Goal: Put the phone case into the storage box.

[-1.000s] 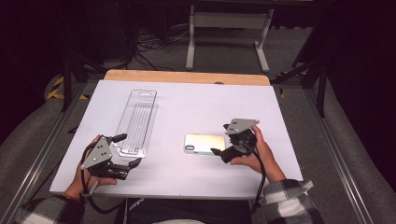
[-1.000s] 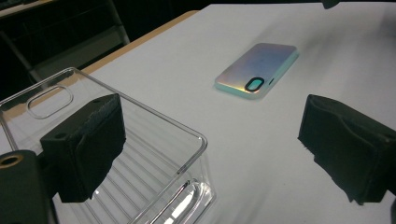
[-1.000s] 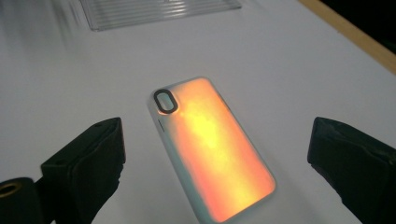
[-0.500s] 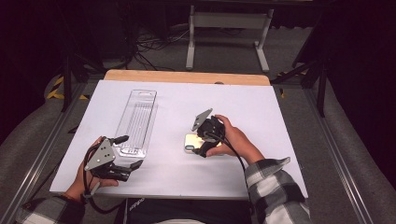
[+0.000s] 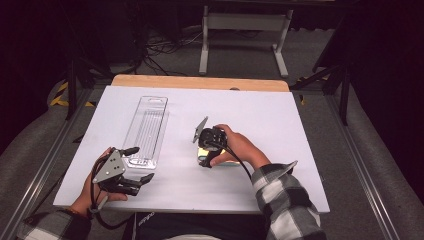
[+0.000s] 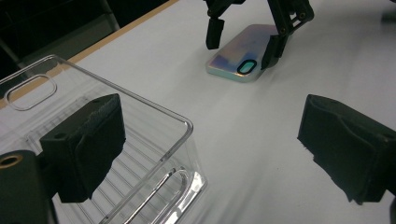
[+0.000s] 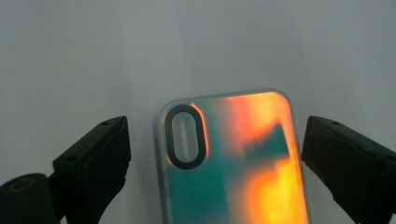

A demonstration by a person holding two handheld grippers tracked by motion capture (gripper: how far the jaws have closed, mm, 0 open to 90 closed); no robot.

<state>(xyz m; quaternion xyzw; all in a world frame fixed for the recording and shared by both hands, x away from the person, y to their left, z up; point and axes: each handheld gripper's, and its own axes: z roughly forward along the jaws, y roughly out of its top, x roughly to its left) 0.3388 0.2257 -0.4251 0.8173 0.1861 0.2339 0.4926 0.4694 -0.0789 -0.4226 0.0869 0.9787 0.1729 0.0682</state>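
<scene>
An iridescent phone case (image 7: pixel 238 158) lies flat on the white table (image 5: pixel 280 115), its camera cut-out toward the left end. My right gripper (image 7: pixel 217 140) hovers over that end, open. Its jaws have just been closing, with the case (image 6: pixel 243 58) between them and a gap on each side. In the high view the right gripper (image 5: pixel 204 154) and hand cover most of the case. A clear plastic tray (image 5: pixel 147 127) lies lengthwise at the left. My left gripper (image 5: pixel 139 164) rests open at the tray's near end, one finger (image 6: pixel 88 140) over the tray (image 6: pixel 154 154), nothing held.
A wooden strip (image 5: pixel 200 82) borders the table's far edge, with a metal stand (image 5: pixel 240 22) on the floor beyond. Rails run along both sides of the table. White surface lies bare to the right of the case and along the front.
My right hand has moved left along the phone case, from its right end to its left end, and dipped lower, and its jaws have narrowed. The left hand has stayed put.
</scene>
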